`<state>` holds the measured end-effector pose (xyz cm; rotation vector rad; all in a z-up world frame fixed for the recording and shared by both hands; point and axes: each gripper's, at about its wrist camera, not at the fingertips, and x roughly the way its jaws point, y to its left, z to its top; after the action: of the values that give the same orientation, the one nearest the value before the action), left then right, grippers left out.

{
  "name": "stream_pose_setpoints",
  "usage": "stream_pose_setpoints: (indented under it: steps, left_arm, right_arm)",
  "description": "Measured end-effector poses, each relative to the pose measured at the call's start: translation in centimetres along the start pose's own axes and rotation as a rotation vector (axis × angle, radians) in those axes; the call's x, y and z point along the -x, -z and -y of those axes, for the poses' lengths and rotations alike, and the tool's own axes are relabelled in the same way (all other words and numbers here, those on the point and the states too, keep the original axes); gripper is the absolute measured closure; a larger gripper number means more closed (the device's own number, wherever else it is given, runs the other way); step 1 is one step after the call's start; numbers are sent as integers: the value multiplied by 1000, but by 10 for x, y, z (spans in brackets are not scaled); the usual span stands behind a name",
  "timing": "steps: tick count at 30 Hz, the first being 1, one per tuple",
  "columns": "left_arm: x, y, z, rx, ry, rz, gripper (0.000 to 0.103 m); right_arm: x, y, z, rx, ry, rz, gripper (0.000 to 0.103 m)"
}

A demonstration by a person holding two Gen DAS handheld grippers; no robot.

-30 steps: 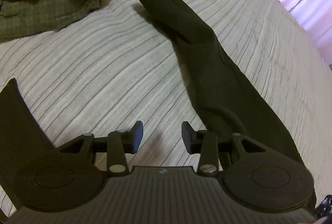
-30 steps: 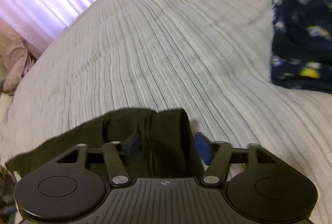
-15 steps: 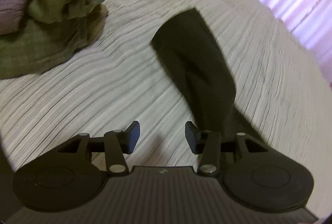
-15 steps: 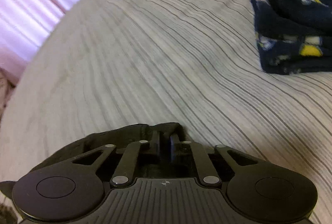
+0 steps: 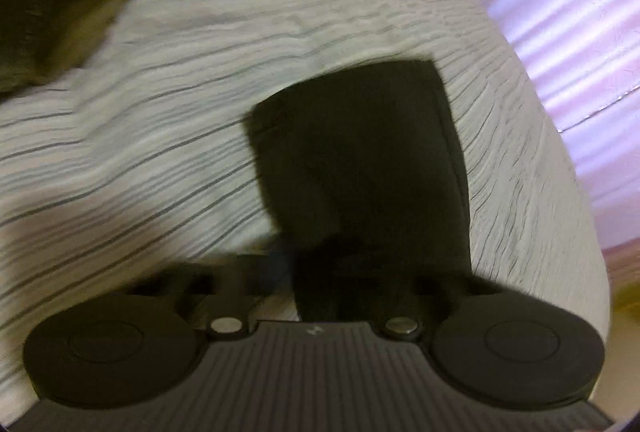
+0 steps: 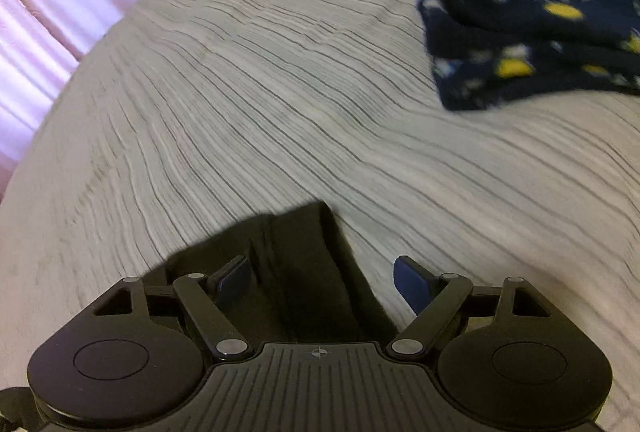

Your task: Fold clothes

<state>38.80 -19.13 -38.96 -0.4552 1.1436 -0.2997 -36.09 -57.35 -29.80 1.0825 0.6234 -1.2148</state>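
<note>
Left gripper [image 5: 320, 264] tilts down, jaws clamped on dark garment [image 5: 360, 160]; right gripper [image 6: 322, 280] tilts down, jaws opening wide over garment's corner.

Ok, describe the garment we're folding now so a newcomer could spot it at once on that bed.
Start from the striped grey bedspread. Near its middle lies the dark garment, a long flat strip running up from the left claw. Unlike the crumpled green pile and the navy fleece with yellow-and-white prints, it is plain, near-black and unpatterned.
</note>
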Motion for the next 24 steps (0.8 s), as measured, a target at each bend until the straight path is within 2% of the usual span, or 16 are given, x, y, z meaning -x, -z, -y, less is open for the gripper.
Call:
stream_pose_setpoints:
  steps: [2, 5, 6, 8, 9, 10, 11, 13, 14, 17, 20, 22, 24]
  left_arm:
    - [6, -4, 12, -77, -22, -1, 101]
    - [53, -7, 39, -381, -15, 135, 99]
    - [66, -6, 46, -491, -34, 181, 97]
    - [73, -2, 51, -689, -154, 234, 90]
    - [63, -1, 46, -733, -251, 211, 90]
    - [50, -4, 38, -732, -346, 158, 91]
    - [41, -7, 27, -687, -393, 103, 92]
    - [42, -8, 9, -569, -368, 50, 93]
    - [51, -4, 5, -529, -313, 57, 93]
    - [73, 15, 9, -490, -198, 66, 93]
    - [82, 36, 22, -514, -93, 45, 92]
    - [80, 51, 38, -597, -60, 32, 92]
    - [78, 65, 55, -683, -29, 20, 92]
  right_arm:
    - [0, 8, -1, -1, 22, -12, 21]
    - [-4, 14, -8, 9, 45, -19, 21]
    - [-3, 15, -11, 17, 50, -17, 21]
    - [-1, 14, -16, 40, 65, -8, 21]
    - [-2, 14, -19, 50, 70, -4, 21]
    - [-3, 14, -21, 60, 74, 0, 21]
    - [-4, 14, -22, 63, 74, -1, 21]
    - [-6, 13, -25, 67, 72, -5, 21]
    - [-6, 13, -27, 74, 67, -8, 21]
    - [-4, 15, -31, 133, 52, -2, 21]
    - [-2, 13, -35, 190, 49, 26, 21]
    - [1, 11, -41, 252, 38, 67, 21]
    - [1, 10, -56, 381, 26, 88, 22]
